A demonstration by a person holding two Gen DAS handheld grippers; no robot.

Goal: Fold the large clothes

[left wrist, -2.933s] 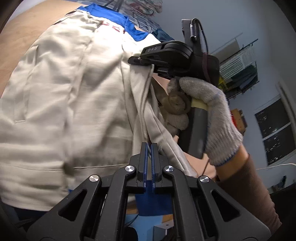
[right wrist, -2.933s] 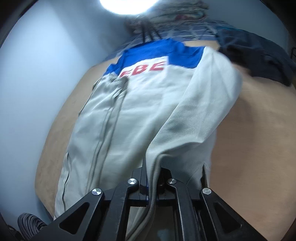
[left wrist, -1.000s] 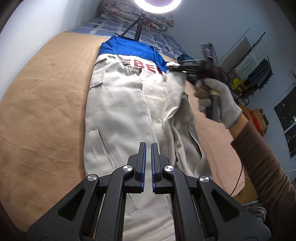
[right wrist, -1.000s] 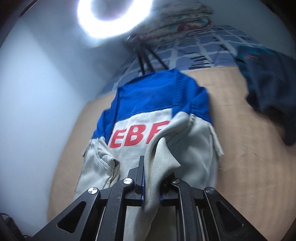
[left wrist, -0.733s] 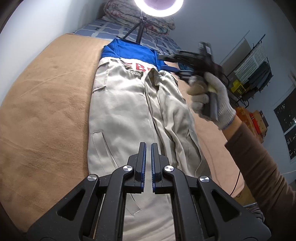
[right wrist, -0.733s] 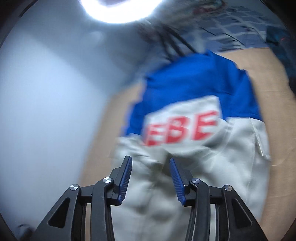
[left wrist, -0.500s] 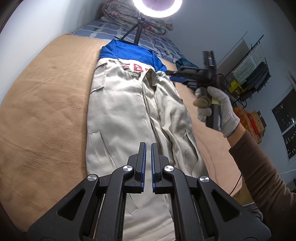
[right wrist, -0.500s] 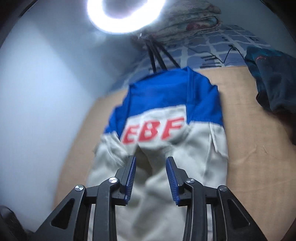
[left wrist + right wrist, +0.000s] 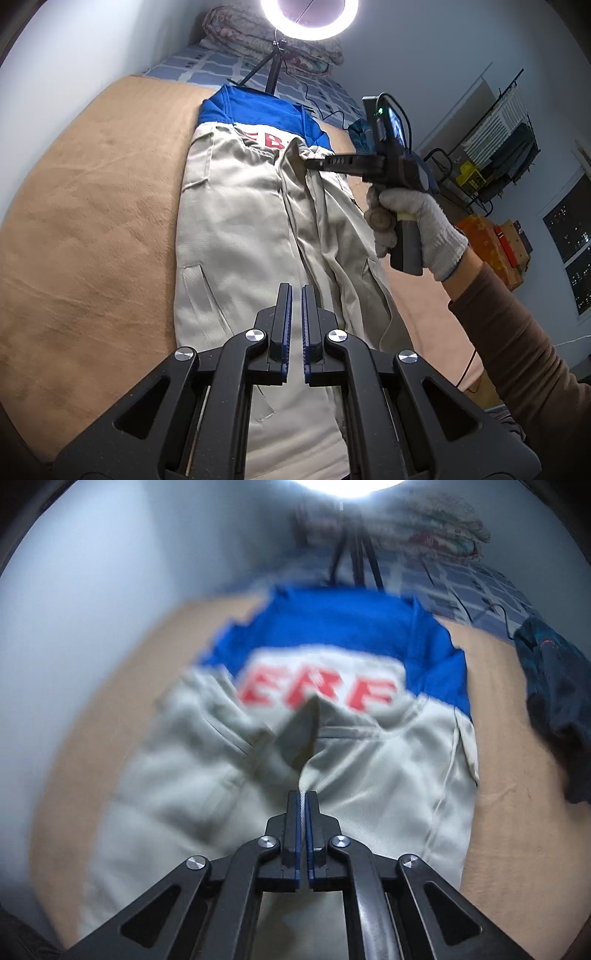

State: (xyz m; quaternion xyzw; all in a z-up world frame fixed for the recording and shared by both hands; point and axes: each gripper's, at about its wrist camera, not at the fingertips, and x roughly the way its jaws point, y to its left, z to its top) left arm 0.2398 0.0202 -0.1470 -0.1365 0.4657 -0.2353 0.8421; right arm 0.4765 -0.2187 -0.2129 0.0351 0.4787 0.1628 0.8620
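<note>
A beige jacket [image 9: 236, 221] with a blue yoke and red letters lies flat on a tan blanket [image 9: 92, 229]; one sleeve is folded in along its right half. In the left wrist view my left gripper [image 9: 293, 291] hovers shut over the jacket's lower part, holding nothing. A gloved hand [image 9: 417, 218] holds my right gripper [image 9: 308, 162] at a raised fold just below the letters. The blurred right wrist view shows that gripper [image 9: 303, 797] shut on a thin ridge of the beige jacket [image 9: 369, 775], with cloth pinched between its pads.
A ring light [image 9: 309, 18] on a tripod stands past the jacket's collar, with folded quilts [image 9: 269, 37] behind it. A dark garment [image 9: 554, 701] lies on the blanket to the right. A clothes rack [image 9: 498, 140] and boxes stand beyond the bed's right side.
My right gripper let go of the folded-in sleeve, opened, came down and shut on a fold of the jacket below the letters. The left gripper has stayed put, shut.
</note>
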